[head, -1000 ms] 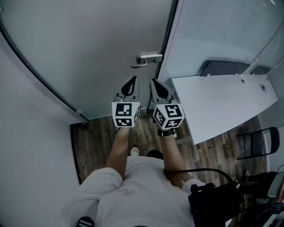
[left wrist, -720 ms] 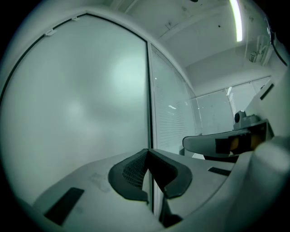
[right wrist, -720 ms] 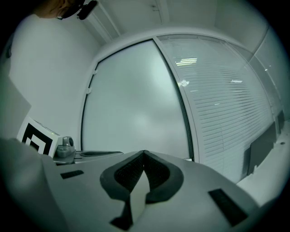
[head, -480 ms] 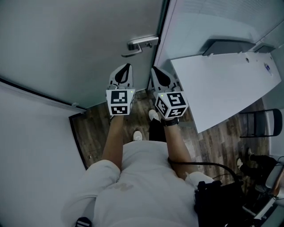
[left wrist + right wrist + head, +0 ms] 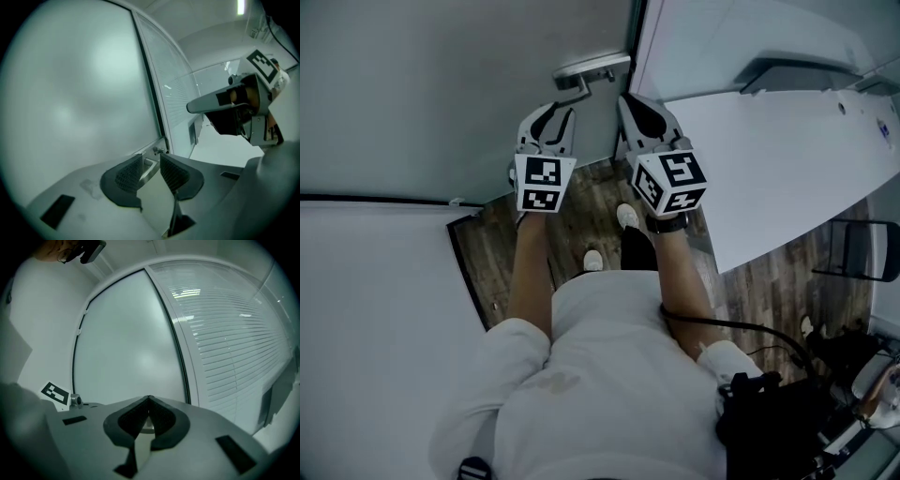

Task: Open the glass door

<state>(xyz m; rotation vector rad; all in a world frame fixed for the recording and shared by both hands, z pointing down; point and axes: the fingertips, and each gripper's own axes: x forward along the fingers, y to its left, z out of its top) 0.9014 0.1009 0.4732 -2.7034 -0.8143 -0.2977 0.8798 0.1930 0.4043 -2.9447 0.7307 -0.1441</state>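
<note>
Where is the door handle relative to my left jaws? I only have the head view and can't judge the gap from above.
Observer: In the left gripper view, the door handle shows in the gap of the left gripper, at or just past the tips. Its jaws have just been opening, and the pads are not pressing on the handle.
Operator: And the right one?
Observer: The right gripper has its jaws together, tip to tip, with nothing gripped.
Operator: What is it facing?
Observer: The frosted glass door, with a slatted panel beyond the dark frame on the right.
</note>
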